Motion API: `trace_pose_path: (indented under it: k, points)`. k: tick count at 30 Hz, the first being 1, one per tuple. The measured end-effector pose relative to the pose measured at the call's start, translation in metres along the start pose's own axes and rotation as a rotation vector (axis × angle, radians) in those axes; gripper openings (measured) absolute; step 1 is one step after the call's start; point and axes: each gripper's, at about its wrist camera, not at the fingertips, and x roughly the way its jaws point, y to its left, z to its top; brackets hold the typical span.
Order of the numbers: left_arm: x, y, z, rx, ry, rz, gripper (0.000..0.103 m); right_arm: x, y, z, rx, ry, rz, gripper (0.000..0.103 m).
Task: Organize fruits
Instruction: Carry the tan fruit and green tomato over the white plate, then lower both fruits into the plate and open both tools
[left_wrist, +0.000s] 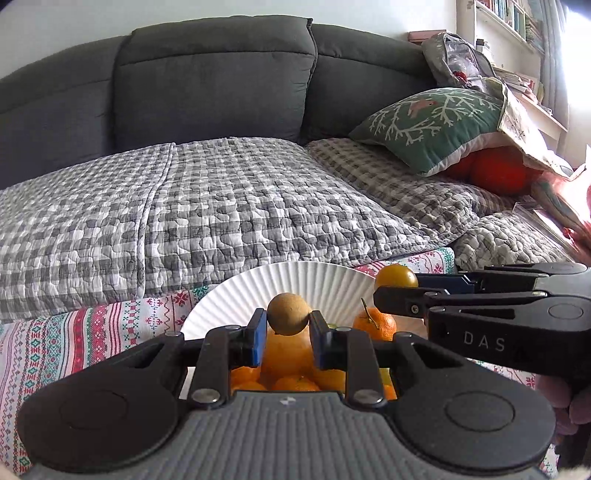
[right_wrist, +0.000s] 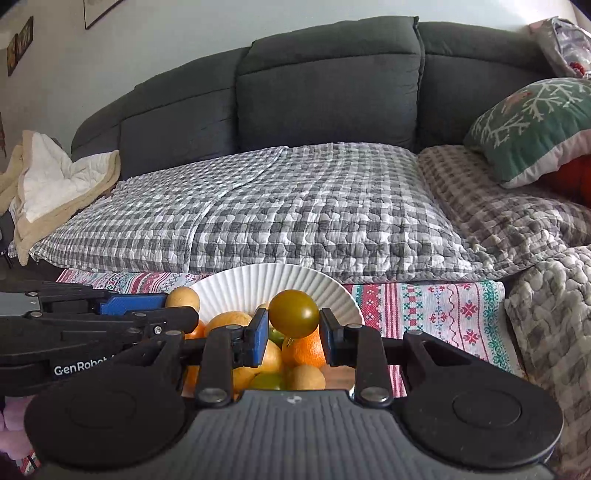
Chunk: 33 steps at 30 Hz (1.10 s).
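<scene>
My left gripper (left_wrist: 288, 325) is shut on a small round tan fruit (left_wrist: 288, 313), held above a pile of oranges (left_wrist: 286, 356). My right gripper (right_wrist: 293, 325) is shut on a glossy yellow-green round fruit (right_wrist: 294, 313). That green fruit (left_wrist: 396, 276) and the right gripper also show at the right of the left wrist view. The left gripper with its tan fruit (right_wrist: 183, 298) enters the right wrist view from the left. A white fluted paper plate (left_wrist: 295, 280) stands behind the pile. An orange with a stem (left_wrist: 375, 323) lies at the pile's right.
The fruit sits on a table with a patterned red, white and green cloth (right_wrist: 443, 314). Behind it stretches a grey sofa (left_wrist: 221, 81) under a checked grey quilt (left_wrist: 221, 206). A green snowflake cushion (left_wrist: 432, 125) lies at the sofa's right. A cream blanket (right_wrist: 55, 184) lies at its left.
</scene>
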Motion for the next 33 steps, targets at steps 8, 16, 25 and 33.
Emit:
trace_pose_path:
  k: [8, 16, 25, 33]
  points:
    - [0.04, 0.007, 0.008, 0.002, 0.05, 0.024, 0.026, 0.035, -0.007, 0.013, 0.028, 0.056, 0.004, 0.026]
    - [0.061, 0.012, 0.009, -0.024, 0.108, 0.036, 0.026, 0.054, -0.011, 0.009, 0.031, 0.122, -0.024, 0.026]
    - [0.066, 0.015, 0.009, -0.027, 0.114, 0.062, 0.032, 0.054, -0.011, 0.009, 0.046, 0.126, -0.032, 0.032]
    - [0.04, 0.014, 0.008, 0.003, 0.069, 0.111, 0.064, 0.031, -0.011, 0.016, 0.077, 0.102, -0.062, 0.059]
